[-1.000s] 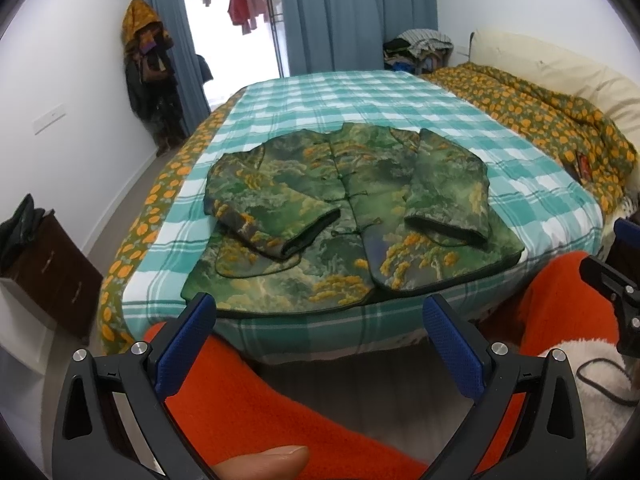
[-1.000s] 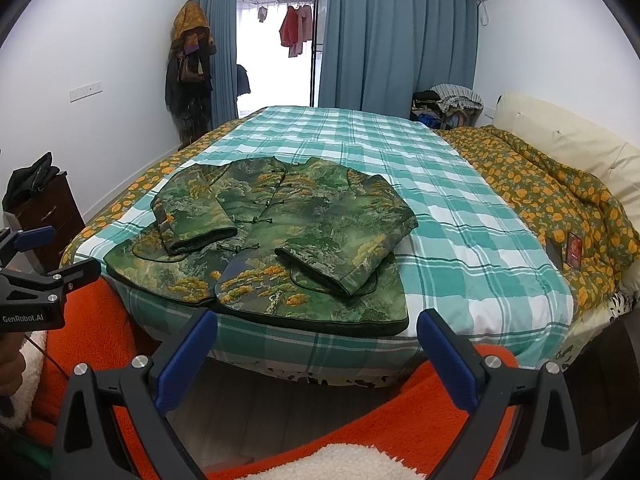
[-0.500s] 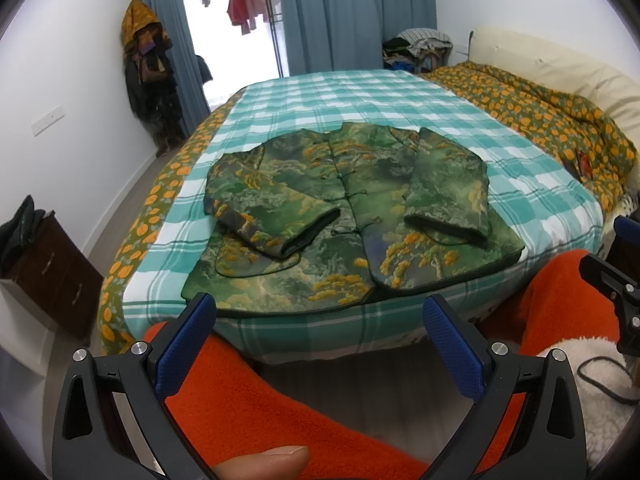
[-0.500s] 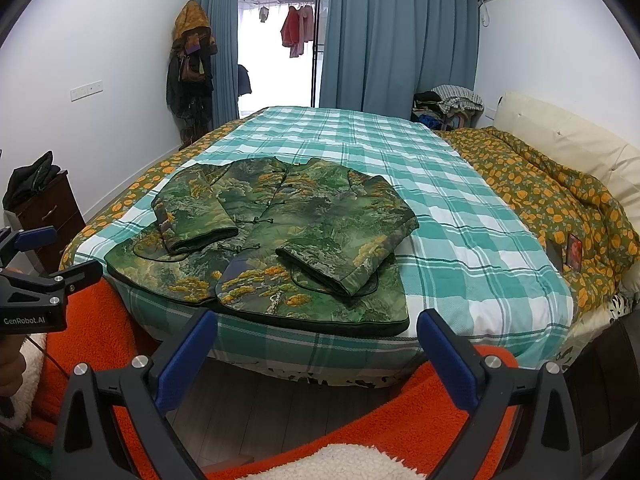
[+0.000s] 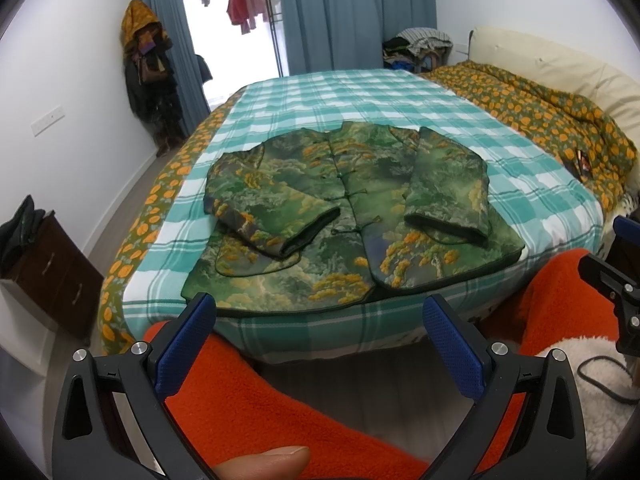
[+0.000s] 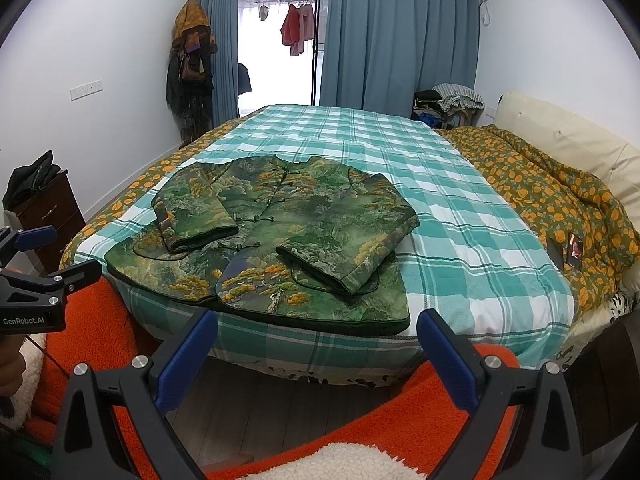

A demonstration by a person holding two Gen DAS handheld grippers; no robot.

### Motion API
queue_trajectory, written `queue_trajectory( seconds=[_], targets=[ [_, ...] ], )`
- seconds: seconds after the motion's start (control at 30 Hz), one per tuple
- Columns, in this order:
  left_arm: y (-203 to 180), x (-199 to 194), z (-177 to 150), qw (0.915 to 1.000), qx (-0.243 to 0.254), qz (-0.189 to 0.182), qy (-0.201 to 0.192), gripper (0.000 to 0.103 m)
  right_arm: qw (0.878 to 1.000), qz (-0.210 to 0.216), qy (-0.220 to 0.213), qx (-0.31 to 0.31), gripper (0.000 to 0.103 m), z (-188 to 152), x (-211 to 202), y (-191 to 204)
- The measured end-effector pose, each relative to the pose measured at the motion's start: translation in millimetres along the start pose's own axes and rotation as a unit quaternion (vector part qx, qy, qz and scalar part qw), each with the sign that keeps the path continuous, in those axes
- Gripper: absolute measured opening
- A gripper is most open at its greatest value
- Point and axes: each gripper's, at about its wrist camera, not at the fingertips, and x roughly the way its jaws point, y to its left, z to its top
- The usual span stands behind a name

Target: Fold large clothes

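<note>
Left wrist view: left gripper (image 5: 319, 316) spread wide, holding nothing, textured blue pads; quilted green brocade jacket (image 5: 348, 216) flat, sleeves folded inward, at the near edge of the checked bed (image 5: 360, 100).

Right wrist view: right gripper (image 6: 317, 332) likewise wide and unloaded, short of the jacket (image 6: 280, 236); fuzzy orange fleece (image 6: 400, 424) below.

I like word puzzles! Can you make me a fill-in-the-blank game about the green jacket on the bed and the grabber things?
1. The green jacket lies on a checked blanket on the ____.
2. Both of the jacket's ____ are folded in over its front.
3. The left gripper and right gripper are both ____ and hold nothing.
4. The pads on the fingers are colored ____.

Missing words: bed; sleeves; open; blue
</note>
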Motion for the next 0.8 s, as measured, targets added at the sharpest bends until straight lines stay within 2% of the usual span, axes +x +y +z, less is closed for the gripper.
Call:
queue_trajectory(
  seconds=[0.8],
  targets=[
    [-0.2, 0.0, -0.3, 1.0000, 0.001, 0.000, 0.001, 0.103, 1.000, 0.000, 0.002, 0.000, 0.102, -1.0, 1.3, 1.6]
  ],
)
